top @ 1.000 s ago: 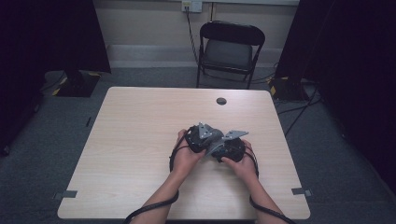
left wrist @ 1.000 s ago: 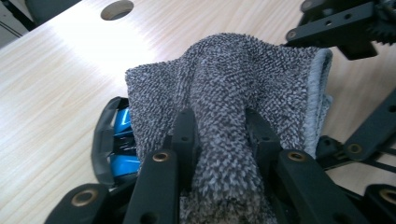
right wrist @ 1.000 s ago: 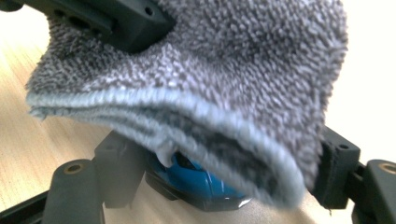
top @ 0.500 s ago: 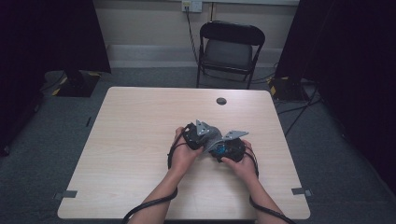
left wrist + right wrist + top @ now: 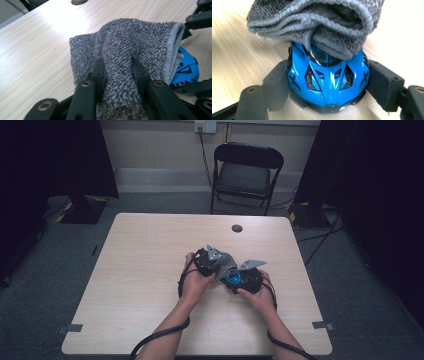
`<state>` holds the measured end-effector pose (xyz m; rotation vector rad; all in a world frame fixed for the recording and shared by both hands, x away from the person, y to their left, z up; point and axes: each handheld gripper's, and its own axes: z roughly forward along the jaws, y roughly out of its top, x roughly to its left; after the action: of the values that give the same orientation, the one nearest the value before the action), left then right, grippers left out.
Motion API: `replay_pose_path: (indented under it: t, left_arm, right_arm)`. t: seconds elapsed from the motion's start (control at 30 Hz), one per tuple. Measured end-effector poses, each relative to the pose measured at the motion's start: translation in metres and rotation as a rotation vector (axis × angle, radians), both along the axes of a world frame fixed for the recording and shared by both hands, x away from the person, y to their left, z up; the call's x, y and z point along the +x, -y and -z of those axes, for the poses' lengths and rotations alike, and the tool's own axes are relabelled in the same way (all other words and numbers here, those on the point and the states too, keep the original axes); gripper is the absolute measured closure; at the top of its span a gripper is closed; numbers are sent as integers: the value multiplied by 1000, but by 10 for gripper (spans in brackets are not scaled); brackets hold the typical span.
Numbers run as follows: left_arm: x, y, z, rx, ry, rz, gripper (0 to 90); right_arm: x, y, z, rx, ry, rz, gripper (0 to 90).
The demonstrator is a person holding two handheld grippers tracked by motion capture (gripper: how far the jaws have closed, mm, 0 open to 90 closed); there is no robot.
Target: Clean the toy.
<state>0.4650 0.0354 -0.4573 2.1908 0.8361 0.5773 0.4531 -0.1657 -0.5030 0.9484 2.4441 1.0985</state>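
Cloth (image 5: 130,47), grey and folded, sits pinched in the left hand-held gripper (image 5: 117,72) and drapes over a blue toy car (image 5: 327,77) clamped by the right hand-held gripper (image 5: 327,87) above the surface (image 5: 150,270).

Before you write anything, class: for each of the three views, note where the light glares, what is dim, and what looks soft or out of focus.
High view: dim overall, dark at the sides, pale wooden table evenly lit. Left gripper view: white glare on the tabletop at top, fuzzy grey knitted cloth sharp. Right gripper view: background table washed out, glossy blue toy car crisp with highlights, the near black pads softly blurred.
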Motion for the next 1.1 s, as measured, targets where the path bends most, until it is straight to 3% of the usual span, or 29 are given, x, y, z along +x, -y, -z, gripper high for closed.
replay_pose_path:
  t: [0.7, 1.1]
  left_arm:
    - [10, -19, 0, -34, -13, -61, 699]
    - [16, -27, 0, -20, -16, -74, 699]
  right_arm:
    - [0, 0, 0, 0, 0, 0, 253]
    - [0, 0, 0, 0, 0, 0, 253]
